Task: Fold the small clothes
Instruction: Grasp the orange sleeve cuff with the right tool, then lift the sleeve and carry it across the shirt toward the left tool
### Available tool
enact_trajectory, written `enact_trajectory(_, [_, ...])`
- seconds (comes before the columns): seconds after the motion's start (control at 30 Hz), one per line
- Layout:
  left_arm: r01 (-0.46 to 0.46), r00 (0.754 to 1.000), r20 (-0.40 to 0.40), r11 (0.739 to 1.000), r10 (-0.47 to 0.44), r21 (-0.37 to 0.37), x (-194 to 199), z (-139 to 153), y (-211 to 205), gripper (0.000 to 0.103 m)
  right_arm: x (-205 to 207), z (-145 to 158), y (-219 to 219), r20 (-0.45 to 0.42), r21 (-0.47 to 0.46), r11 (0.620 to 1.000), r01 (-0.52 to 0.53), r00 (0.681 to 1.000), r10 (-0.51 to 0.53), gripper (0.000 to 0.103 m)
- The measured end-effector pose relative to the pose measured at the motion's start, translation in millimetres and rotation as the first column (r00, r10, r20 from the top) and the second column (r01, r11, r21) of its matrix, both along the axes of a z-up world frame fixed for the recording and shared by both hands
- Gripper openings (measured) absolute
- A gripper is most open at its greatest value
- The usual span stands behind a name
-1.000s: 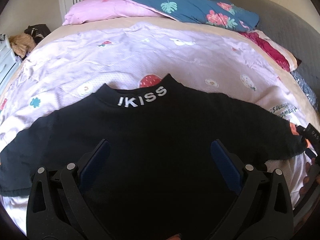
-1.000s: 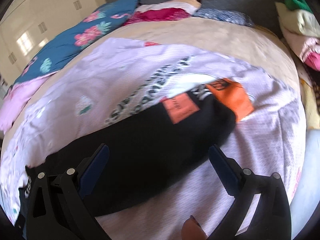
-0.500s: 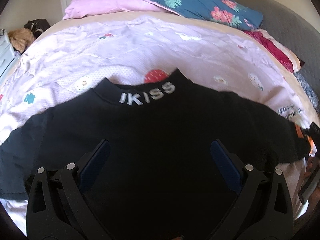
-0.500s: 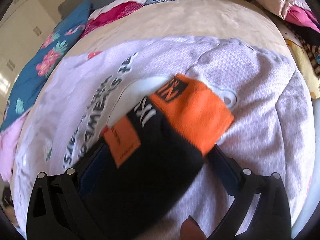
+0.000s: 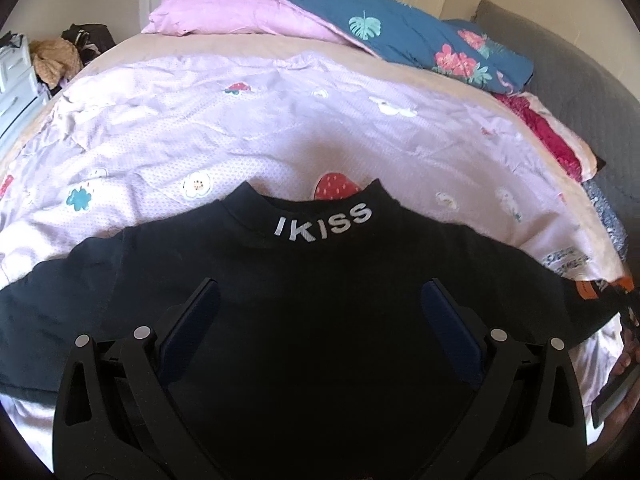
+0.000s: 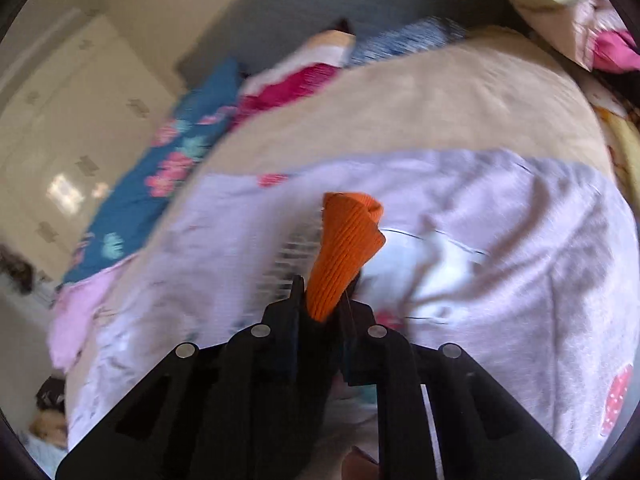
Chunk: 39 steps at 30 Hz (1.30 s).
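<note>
A black top with a white "IKISS" collar lies spread flat on the lilac quilt. My left gripper hovers over the top's chest, open, with nothing between its pads. The far right sleeve ends in an orange cuff. My right gripper has its jaws closing on that cuff, and the pads pinch it. The cuff sticks up past the fingertips, raised off the quilt. In the left wrist view the same cuff shows at the right edge.
A pink pillow and a blue floral duvet lie at the bed's far end, by a grey headboard. Stacked clothes sit at the upper right of the right wrist view. White drawers stand beside the bed.
My right gripper went from wide open around the sleeve end to shut on the orange cuff and has raised it. The left gripper stayed open and drifted slightly over the top.
</note>
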<state>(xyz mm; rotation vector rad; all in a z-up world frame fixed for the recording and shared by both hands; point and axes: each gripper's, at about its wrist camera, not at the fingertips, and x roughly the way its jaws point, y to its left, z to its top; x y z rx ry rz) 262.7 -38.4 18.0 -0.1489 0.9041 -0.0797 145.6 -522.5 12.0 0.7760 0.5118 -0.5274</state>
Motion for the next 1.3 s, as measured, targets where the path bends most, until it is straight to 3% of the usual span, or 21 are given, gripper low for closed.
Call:
enact_trajectory(0.3, [0.005,1.000,0.030,0.998,-0.003,-0.065,-16,26,14,0.094,14,52,57,0.148,-0.124,0.960,-0.249,0.952,0.267,0.014])
enact_trajectory(0.6, [0.011,0.998,0.057,0.992,-0.004,-0.125,-29,46,34,0.094,19,81,124,0.195,-0.212,0.877,-0.432,0.860,0.471,0.014])
enact_trajectory(0.77, [-0.040,0.996,0.077,0.991,0.051,-0.131,-34,53,57,0.094,23,91,170,0.184,-0.266,0.804,-0.533,0.790,0.584,0.014])
enact_trajectory(1.03, [-0.060,0.996,0.049,0.974,0.072,-0.221,-40,48,85,0.094,23,94,234,0.142,-0.334,0.685,-0.647,0.684,0.716,0.014])
enact_trajectory(1.1, [-0.066,0.997,0.027,0.966,0.076,-0.250,-41,44,91,0.094,22,92,247,0.134,-0.336,0.656,-0.676,0.655,0.743,0.014])
enact_trajectory(1.23, [-0.095,0.994,0.030,0.960,0.107,-0.262,-48,42,103,0.094,29,74,279,0.096,-0.294,0.567,-0.770,0.566,0.819,0.014])
enact_trajectory(1.3, [-0.088,0.995,0.019,0.948,0.099,-0.306,-52,36,109,0.094,30,66,294,0.060,-0.290,0.533,-0.795,0.541,0.839,0.014])
